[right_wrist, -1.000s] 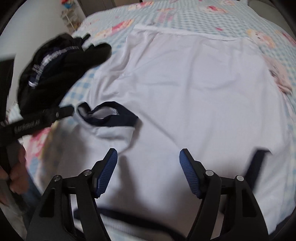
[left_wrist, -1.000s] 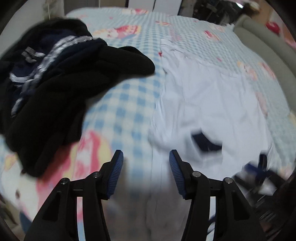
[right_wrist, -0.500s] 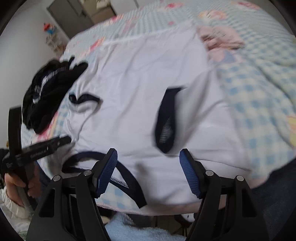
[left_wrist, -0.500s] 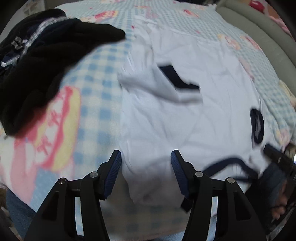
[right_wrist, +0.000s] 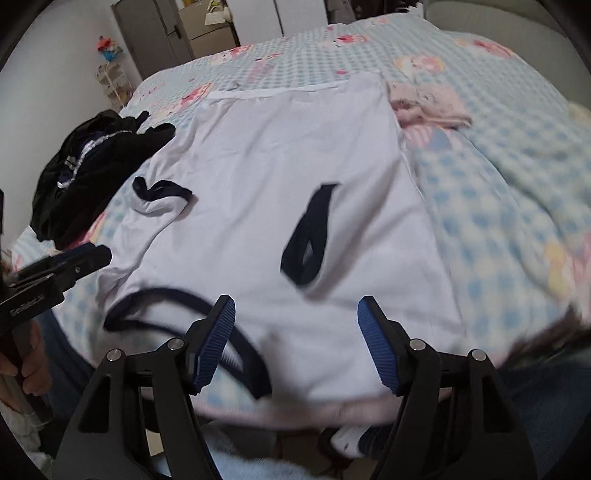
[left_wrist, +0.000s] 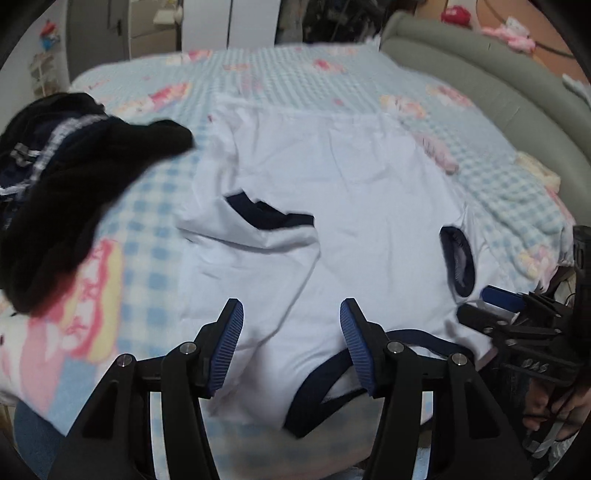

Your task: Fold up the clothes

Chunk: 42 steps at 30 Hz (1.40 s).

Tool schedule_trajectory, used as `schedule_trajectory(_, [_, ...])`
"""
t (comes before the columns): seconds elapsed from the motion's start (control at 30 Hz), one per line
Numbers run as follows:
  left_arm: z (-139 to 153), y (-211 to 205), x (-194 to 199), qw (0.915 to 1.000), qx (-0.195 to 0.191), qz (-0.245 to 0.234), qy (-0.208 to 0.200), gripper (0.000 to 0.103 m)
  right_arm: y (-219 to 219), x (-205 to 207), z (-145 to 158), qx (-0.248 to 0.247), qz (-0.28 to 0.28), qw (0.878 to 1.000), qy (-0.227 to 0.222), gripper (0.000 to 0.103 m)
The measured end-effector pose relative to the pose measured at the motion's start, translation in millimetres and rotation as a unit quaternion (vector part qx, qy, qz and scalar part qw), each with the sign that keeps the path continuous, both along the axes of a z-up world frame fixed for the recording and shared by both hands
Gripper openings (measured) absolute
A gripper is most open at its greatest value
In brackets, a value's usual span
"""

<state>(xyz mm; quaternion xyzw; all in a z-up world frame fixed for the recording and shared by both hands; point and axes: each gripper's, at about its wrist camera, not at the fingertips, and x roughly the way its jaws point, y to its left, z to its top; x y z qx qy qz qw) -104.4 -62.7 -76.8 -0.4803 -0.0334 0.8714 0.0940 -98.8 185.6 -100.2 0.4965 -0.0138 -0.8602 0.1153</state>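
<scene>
A white T-shirt (left_wrist: 354, 206) (right_wrist: 273, 173) with navy trim lies spread on the bed, neck toward me. Both short sleeves are folded in over the body, their navy cuffs (left_wrist: 269, 216) (right_wrist: 310, 240) showing. The navy collar (left_wrist: 325, 387) (right_wrist: 177, 310) hangs at the bed's near edge. My left gripper (left_wrist: 291, 350) is open above the shirt's near left part, holding nothing. My right gripper (right_wrist: 297, 343) is open above the near right part, also empty. In the left wrist view the right gripper (left_wrist: 517, 325) shows at the right edge; in the right wrist view the left gripper (right_wrist: 55, 269) shows at the left edge.
A heap of black and navy clothes (left_wrist: 62, 192) (right_wrist: 92, 173) lies left of the shirt. The bed has a blue checked cover (left_wrist: 295, 81) (right_wrist: 498, 184) with pink figures. A grey padded headboard (left_wrist: 498, 74) curves at the right. Cabinets (right_wrist: 192, 33) stand behind.
Both grippers have pulled back toward the bed's near edge, so more of the shirt shows. The sleeves now lie folded in on the body. Both stay open.
</scene>
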Motion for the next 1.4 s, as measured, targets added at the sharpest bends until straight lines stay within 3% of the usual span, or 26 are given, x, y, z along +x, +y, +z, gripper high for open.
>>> schedule_trajectory(0.1, [-22,12,12,0.9979,-0.024,0.003,-0.060,0.056,-9,-6,-24,0.026,-0.001,0.999,-0.045,0.071])
schedule_trajectory(0.17, [-41,5,21,0.9955,-0.005,0.012,-0.094,0.057,-14,6,-33,0.042,0.007,0.998,-0.044,0.071])
schedule_trajectory(0.23, [-34,-2,33,0.9973,0.022,0.009,-0.070,0.055,-13,17,-31,0.044,0.015,0.998,-0.039,0.071])
schedule_trajectory(0.33, [-15,-8,40,0.9979,0.061,0.005,-0.020,0.055,-1,27,-14,-0.002,0.003,1.000,-0.015,0.070])
schedule_trajectory(0.4, [-6,-7,36,0.9980,0.063,0.004,0.006,0.055,1,27,-4,-0.014,-0.010,1.000,0.010,0.070])
schedule_trajectory(0.47, [-13,-2,24,0.9988,0.049,-0.003,-0.006,0.055,-2,18,-9,-0.015,-0.011,1.000,0.009,0.071])
schedule_trajectory(0.57, [-43,-1,12,0.9969,0.022,0.005,-0.075,0.056,-6,15,-19,-0.003,-0.003,1.000,-0.009,0.071])
schedule_trajectory(0.7, [-37,-17,35,0.9965,0.062,0.000,-0.057,0.054,-10,22,-30,0.025,0.013,0.999,-0.039,0.071])
schedule_trajectory(0.77, [-29,-27,47,0.9953,0.088,0.006,-0.038,0.054,-4,31,-28,0.010,0.009,0.999,-0.038,0.070])
schedule_trajectory(0.97, [-6,-65,54,0.9873,0.141,0.071,0.020,0.054,37,42,1,-0.019,-0.097,0.994,0.045,0.069])
schedule_trajectory(1.1, [-30,-73,50,0.9887,0.098,0.112,-0.022,0.053,42,32,-12,0.000,-0.101,0.995,0.020,0.069])
schedule_trajectory(1.17, [-45,-76,54,0.9876,0.075,0.131,-0.042,0.046,37,33,-23,0.029,-0.096,0.995,0.010,0.069])
schedule_trajectory(1.23, [-39,-79,57,0.9878,0.076,0.132,-0.031,0.046,34,35,-32,0.051,-0.092,0.994,0.005,0.069])
schedule_trajectory(1.37, [-36,-74,57,0.9900,0.063,0.126,-0.015,0.043,34,36,-35,0.049,-0.088,0.995,0.001,0.070])
schedule_trajectory(1.4, [-37,-72,55,0.9912,0.053,0.121,-0.016,0.032,34,36,-36,0.048,-0.087,0.995,0.001,0.073])
